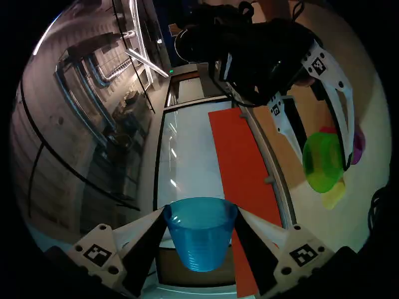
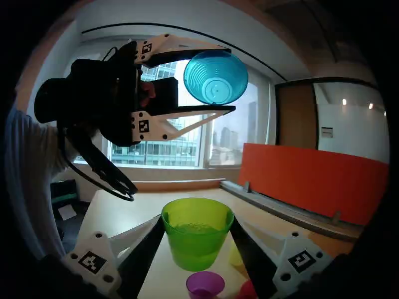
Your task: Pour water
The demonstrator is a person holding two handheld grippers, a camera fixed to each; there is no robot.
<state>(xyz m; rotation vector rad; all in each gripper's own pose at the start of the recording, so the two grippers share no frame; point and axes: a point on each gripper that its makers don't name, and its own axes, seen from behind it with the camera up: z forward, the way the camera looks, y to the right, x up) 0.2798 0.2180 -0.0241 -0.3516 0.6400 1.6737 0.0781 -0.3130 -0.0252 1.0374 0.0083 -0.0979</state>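
Above the light wooden tabletop (image 2: 124,209), the right gripper (image 2: 197,224) has both fingers pressed against the sides of a translucent green plastic cup (image 2: 197,234), held upright; a liquid line shows below its rim. The left gripper (image 1: 199,219) is likewise closed against the sides of a translucent blue plastic cup (image 1: 200,234). In the right gripper view this blue cup sits higher than the green one, tipped so that its base faces the camera. A small purple plastic cup (image 2: 205,284) and a yellow cup (image 2: 236,256) stand on the tabletop under the green cup. An orange partition panel (image 2: 314,179) runs along one tabletop edge.
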